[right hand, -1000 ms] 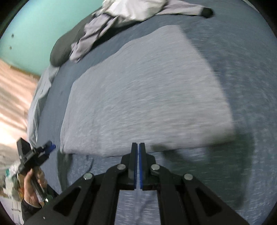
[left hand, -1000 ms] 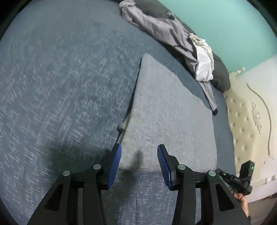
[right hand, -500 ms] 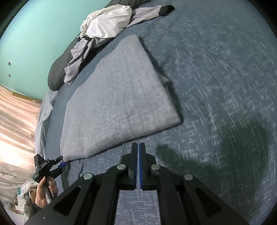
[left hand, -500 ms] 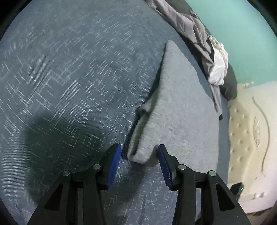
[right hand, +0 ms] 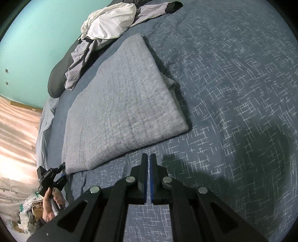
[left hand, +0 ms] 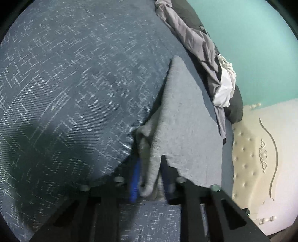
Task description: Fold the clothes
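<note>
A: Nearest, what do the grippers show?
B: The left gripper (left hand: 150, 178) is closing, a corner of the grey folded cloth (left hand: 184, 130) bunched between its pads. The right gripper (right hand: 148, 167) has its jaws together, empty, above the bedspread (right hand: 232, 74).
A: Beyond them?
B: The cloth lies flat on the bed; farther, a jacket (right hand: 82, 61) and white garment (right hand: 111, 20) heap against the far edge.

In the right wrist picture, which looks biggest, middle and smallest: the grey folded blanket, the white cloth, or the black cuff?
1. grey folded blanket
2. white cloth
3. black cuff
The cloth and cuff lie farther away, so they look smaller.
</note>
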The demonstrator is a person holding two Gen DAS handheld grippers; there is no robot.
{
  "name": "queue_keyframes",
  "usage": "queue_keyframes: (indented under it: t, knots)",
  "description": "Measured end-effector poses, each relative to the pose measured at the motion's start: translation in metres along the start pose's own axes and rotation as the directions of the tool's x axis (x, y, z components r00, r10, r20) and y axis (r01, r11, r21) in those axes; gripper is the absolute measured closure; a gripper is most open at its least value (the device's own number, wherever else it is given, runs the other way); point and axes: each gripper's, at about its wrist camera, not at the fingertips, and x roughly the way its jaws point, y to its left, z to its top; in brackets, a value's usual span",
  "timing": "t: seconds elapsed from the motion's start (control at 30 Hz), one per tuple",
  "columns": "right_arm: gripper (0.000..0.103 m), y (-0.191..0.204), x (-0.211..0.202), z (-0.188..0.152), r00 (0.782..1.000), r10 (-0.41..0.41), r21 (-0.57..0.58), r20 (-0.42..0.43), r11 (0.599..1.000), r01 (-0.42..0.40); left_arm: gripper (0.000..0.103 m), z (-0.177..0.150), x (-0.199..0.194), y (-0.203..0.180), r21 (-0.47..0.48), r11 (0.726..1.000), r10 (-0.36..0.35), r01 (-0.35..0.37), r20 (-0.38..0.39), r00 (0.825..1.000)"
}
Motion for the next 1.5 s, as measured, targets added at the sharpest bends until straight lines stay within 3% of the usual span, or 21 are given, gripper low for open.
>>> queue_keyframes:
  t: [0.4, 0.7, 0.93, 1.07, 1.2, 1.3, 1.43, 1.5]
  knots:
    - [0.102, -0.008, -0.007, 0.004, 1.0, 0.014, 0.018, 0.002, 1.0, -0.014, 0.095, 0.008, -0.015, -0.04, 0.084, 0.996, -0.002, -0.002, 0.045, 0.999]
    - [0.102, -0.019, -0.02, 0.007, 0.999, 0.047, 0.032, 0.023, 0.998, -0.048, 0.095, 0.012, -0.014, -0.161, 0.262, 0.963, -0.087, 0.067, 0.065, 0.994]
    - [0.102, -0.03, -0.035, 0.013, 0.997, 0.07, 0.045, 0.04, 0.996, -0.072, 0.095, -0.028, 0.034, -0.279, 0.446, 0.881, -0.149, 0.158, -0.056, 0.987]
    - [0.102, -0.036, -0.041, 0.017, 0.996, 0.079, 0.047, 0.046, 0.996, -0.081, 0.095, -0.078, 0.092, -0.323, 0.533, 0.824, -0.116, 0.193, -0.174, 0.978]
    - [0.102, -0.041, -0.043, 0.019, 0.995, 0.087, 0.056, 0.041, 0.994, -0.089, 0.095, -0.127, 0.16, -0.331, 0.578, 0.797, 0.005, 0.176, -0.298, 0.955]
    - [0.102, -0.042, -0.044, 0.022, 0.994, 0.099, 0.066, 0.043, 0.993, -0.102, 0.094, -0.153, 0.191, -0.324, 0.612, 0.779, 0.098, 0.134, -0.33, 0.939]
    - [0.102, -0.035, -0.044, 0.025, 0.991, 0.131, 0.057, 0.037, 0.99, -0.133, 0.089, -0.153, 0.191, -0.322, 0.599, 0.787, 0.095, 0.145, -0.351, 0.931]
    - [0.101, -0.031, -0.042, 0.027, 0.99, 0.139, 0.054, 0.035, 0.989, -0.14, 0.076, -0.148, 0.176, -0.326, 0.603, 0.781, 0.075, 0.165, -0.352, 0.933]
